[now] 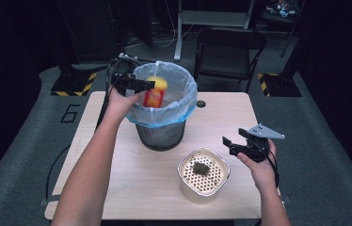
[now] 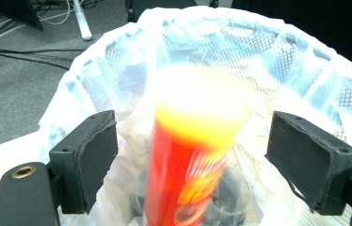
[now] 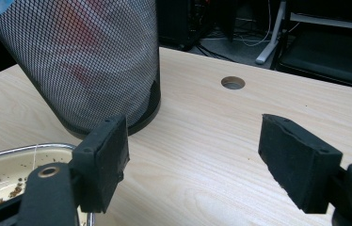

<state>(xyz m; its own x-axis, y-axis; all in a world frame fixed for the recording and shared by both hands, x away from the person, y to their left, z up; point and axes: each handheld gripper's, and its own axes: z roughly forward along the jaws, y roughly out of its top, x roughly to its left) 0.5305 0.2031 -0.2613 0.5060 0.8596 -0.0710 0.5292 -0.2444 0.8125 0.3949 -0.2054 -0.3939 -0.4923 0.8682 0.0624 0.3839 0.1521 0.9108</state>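
The left gripper [image 2: 193, 160] hung released above the lined bin [image 1: 190, 101], the red can [image 2: 188, 165] blurred between its jaws; the can might have struck the rim and tipped out; the right gripper [image 1: 240, 141] gaped empty over the bench [image 1: 117, 179].

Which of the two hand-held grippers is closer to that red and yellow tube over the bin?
Left. The left hand-held gripper hangs over the lined mesh bin, jaws open either side of the red and yellow tube. The right hand-held gripper is apart, beside the white perforated container.
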